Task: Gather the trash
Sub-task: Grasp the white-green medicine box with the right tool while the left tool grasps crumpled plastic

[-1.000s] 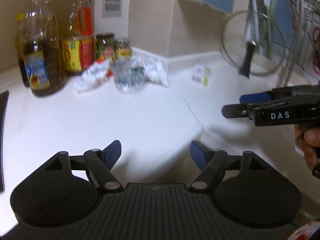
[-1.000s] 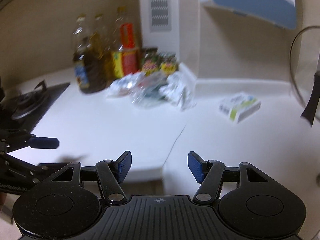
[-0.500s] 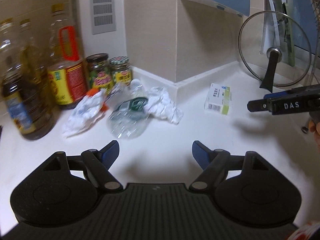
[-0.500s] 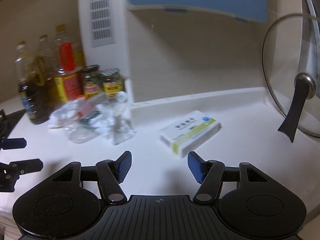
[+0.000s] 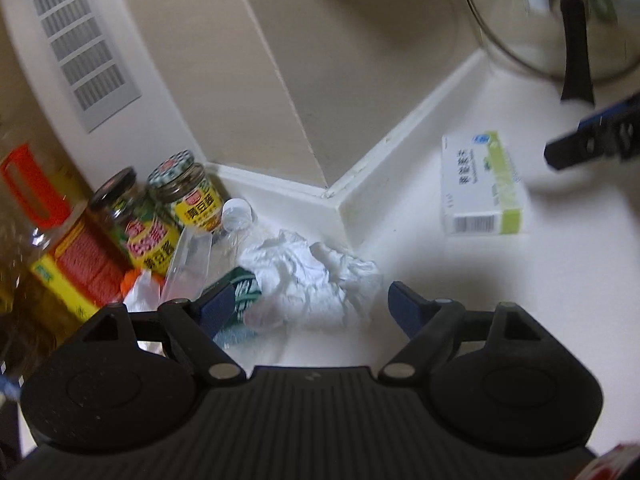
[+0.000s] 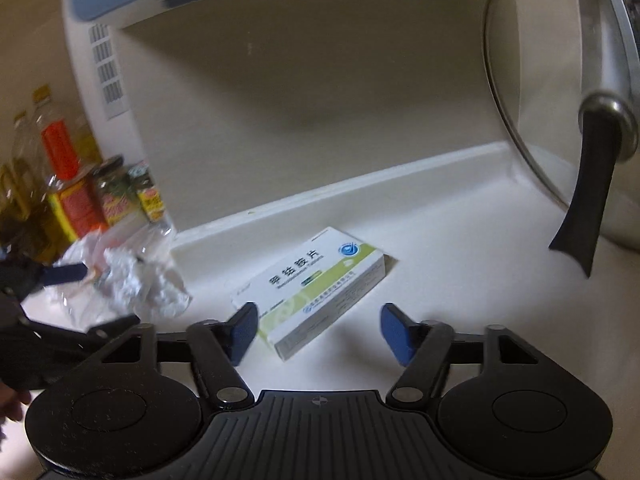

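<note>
both grippers closing in on the counter litter

the left gripper (image 5: 310, 304) has its blue-padded jaws wide and opening, with nothing pinched: between them lie the crumpled white paper tissue (image 5: 312, 276) and the crushed clear plastic bottle with a green label (image 5: 244, 292), the left pad just over the label. a wrinkled clear plastic wrapper (image 5: 188, 264) sits against the bottle on its left, and the whole heap is tucked into the wall corner on the white countertop (image 5: 420, 264).

the right gripper (image 6: 316, 330) is also spread and opening, empty, its pads on either side of the near end of the white and green cardboard medicine box (image 6: 316, 284), which lies flat and skewed on the counter, well apart from the heap.

behind the heap stand two glass jars with yellow labels (image 5: 188, 196) and a large oil bottle with a red handle (image 5: 44, 216); a glass pan lid with a black handle (image 6: 576, 152) leans at the right.

this looks like the approach step, nothing picked up yet. next, i'd judge, each hand has to sink until the pads bracket its piece, then squeeze. the left needs care: the tissue is soft, the bottle slippery, and the jars are close enough to knock. the box should take a plain pinch across its narrow width.
</note>
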`<state>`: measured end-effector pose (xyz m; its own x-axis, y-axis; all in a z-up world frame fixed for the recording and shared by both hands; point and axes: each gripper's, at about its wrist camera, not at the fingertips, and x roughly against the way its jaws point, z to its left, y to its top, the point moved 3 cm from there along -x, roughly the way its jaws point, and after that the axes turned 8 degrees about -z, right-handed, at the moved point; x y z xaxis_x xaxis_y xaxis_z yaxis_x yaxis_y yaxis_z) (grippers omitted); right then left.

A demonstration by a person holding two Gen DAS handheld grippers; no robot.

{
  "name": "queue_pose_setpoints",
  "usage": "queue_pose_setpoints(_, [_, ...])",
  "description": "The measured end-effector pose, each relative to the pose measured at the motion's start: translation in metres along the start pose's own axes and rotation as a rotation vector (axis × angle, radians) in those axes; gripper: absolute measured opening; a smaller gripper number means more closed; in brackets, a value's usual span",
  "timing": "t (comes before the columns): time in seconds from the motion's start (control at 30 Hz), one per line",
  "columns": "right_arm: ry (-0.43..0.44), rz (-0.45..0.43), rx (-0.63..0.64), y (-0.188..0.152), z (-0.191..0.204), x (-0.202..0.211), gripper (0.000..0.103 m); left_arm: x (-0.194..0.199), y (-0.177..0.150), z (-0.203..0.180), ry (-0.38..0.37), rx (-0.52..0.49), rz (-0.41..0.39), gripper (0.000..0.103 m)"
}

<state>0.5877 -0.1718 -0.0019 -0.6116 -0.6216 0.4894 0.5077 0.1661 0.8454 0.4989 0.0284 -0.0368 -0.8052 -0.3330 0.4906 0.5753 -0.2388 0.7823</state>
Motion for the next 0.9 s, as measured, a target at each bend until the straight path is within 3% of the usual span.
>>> queue_pose_setpoints(0.1, [0.015,0.018,-0.052,0.002,-0.005,-0.015,0.075,-0.011,0.001,0.0,0.003,-0.019,0.014,0.078])
queue_pose_setpoints(0.17, [0.023,0.035,-0.083,0.004,-0.004,-0.025,0.078,-0.016,0.001,-0.001,-0.011,-0.035,0.027,0.065])
queue_pose_setpoints(0.23, [0.032,0.044,-0.117,0.005,-0.002,-0.033,0.086,-0.019,0.0,0.0,-0.014,-0.041,0.041,0.038])
queue_pose_setpoints(0.27, [0.033,0.045,-0.129,0.006,-0.001,-0.037,0.087,-0.02,0.0,0.001,-0.023,-0.035,0.045,0.035])
queue_pose_setpoints(0.33, [0.031,0.05,-0.138,0.008,0.004,-0.045,0.087,-0.018,0.0,0.004,-0.036,-0.016,0.048,0.017])
queue_pose_setpoints(0.63, [-0.12,0.089,-0.204,0.01,0.016,-0.086,0.092,0.008,0.002,0.027,-0.088,0.204,0.027,0.014])
queue_pose_setpoints(0.8, [-0.227,0.093,-0.081,0.008,0.036,-0.106,0.093,0.022,0.002,0.034,-0.095,0.246,0.017,0.014])
queue_pose_setpoints(0.9, [-0.241,0.082,-0.002,0.006,0.042,-0.108,0.093,0.027,-0.001,0.037,-0.099,0.257,0.015,0.014])
